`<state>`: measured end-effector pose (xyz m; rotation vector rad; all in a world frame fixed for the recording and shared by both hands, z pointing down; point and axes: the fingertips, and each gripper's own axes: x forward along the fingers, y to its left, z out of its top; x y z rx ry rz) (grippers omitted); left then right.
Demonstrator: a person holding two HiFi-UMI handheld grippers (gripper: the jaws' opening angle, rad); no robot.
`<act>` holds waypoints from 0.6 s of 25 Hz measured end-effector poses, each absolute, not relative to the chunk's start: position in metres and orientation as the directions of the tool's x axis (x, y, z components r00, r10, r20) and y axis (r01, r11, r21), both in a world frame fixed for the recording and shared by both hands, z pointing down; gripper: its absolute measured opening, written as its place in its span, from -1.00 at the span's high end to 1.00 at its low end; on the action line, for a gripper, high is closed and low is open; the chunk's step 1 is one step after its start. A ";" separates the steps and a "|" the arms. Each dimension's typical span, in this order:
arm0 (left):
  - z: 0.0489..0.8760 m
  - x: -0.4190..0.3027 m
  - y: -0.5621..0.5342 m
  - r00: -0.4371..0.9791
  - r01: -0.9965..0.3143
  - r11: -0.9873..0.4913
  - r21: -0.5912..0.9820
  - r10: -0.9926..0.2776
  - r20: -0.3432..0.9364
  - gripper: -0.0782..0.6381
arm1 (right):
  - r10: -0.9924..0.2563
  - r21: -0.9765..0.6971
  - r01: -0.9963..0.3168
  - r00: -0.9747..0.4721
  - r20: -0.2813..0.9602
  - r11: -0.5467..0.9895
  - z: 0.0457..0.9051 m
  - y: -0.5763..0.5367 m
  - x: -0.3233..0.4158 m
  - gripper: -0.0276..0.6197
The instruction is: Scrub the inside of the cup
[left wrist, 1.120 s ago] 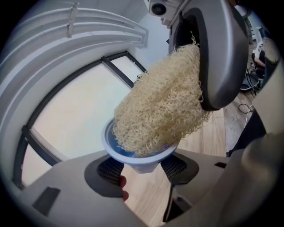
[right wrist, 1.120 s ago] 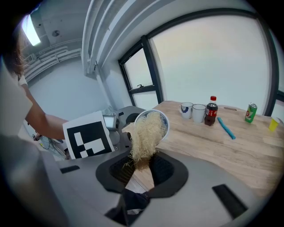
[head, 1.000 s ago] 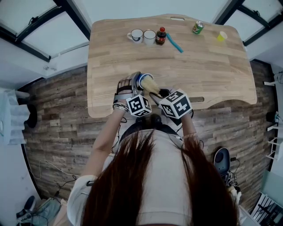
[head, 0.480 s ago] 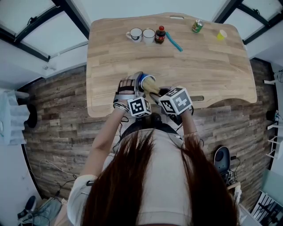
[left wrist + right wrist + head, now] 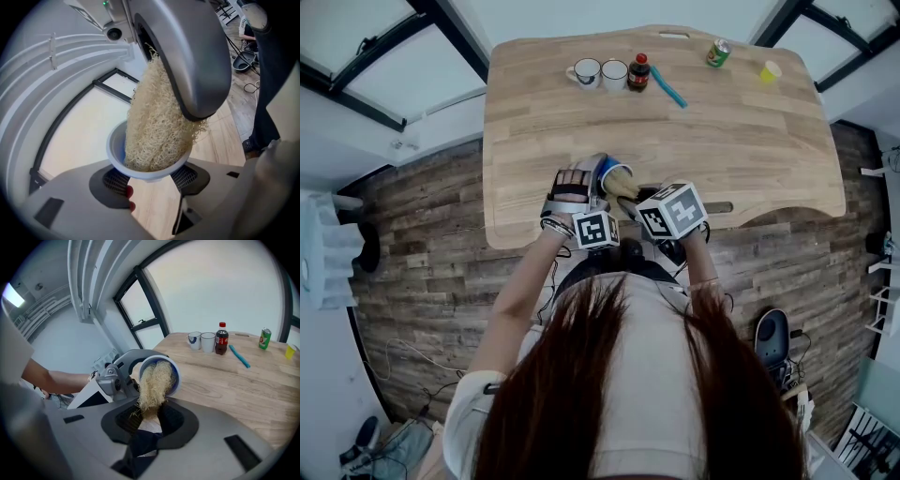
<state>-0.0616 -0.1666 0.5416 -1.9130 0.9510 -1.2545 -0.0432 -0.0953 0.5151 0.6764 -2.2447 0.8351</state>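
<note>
A small blue cup point(image 5: 602, 170) with a white rim point(image 5: 114, 146) is held tilted on its side above the table's near edge. My left gripper point(image 5: 589, 187) is shut on it, with a pad on each side of the cup point(image 5: 174, 377). A pale, fibrous loofah scrubber point(image 5: 154, 126) reaches into the cup's mouth. My right gripper point(image 5: 150, 417) is shut on the near end of the loofah point(image 5: 152, 380), and its grey body point(image 5: 187, 56) hangs over the cup. In the head view the loofah point(image 5: 622, 184) sticks out of the cup toward the right gripper point(image 5: 639, 199).
At the far side of the wooden table point(image 5: 741, 141) stand two white mugs point(image 5: 589, 72), a dark cola bottle point(image 5: 638, 75), a blue stick-like tool point(image 5: 669, 90), a green can point(image 5: 718, 54) and a yellow cup point(image 5: 770, 72). Wood-plank floor surrounds the table.
Both grippers have rolled a little, their marker cubes shifting slightly. The cup and loofah stay at the same spot by the near table edge.
</note>
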 end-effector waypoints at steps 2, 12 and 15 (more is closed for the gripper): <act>0.542 -0.061 -0.167 0.290 -0.213 -0.513 -0.832 -0.846 0.447 0.05 | -0.230 -0.389 -0.642 -0.666 0.709 0.661 0.515 -0.095 -0.044 0.64; 0.535 -0.058 -0.166 0.323 -0.169 -0.466 -0.869 -0.859 0.398 0.05 | -0.216 -0.449 -0.644 -0.689 0.692 0.619 0.516 -0.098 -0.047 0.64; 0.532 -0.056 -0.164 0.333 -0.163 -0.452 -0.877 -0.862 0.382 0.05 | -0.213 -0.482 -0.641 -0.707 0.675 0.598 0.514 -0.098 -0.049 0.64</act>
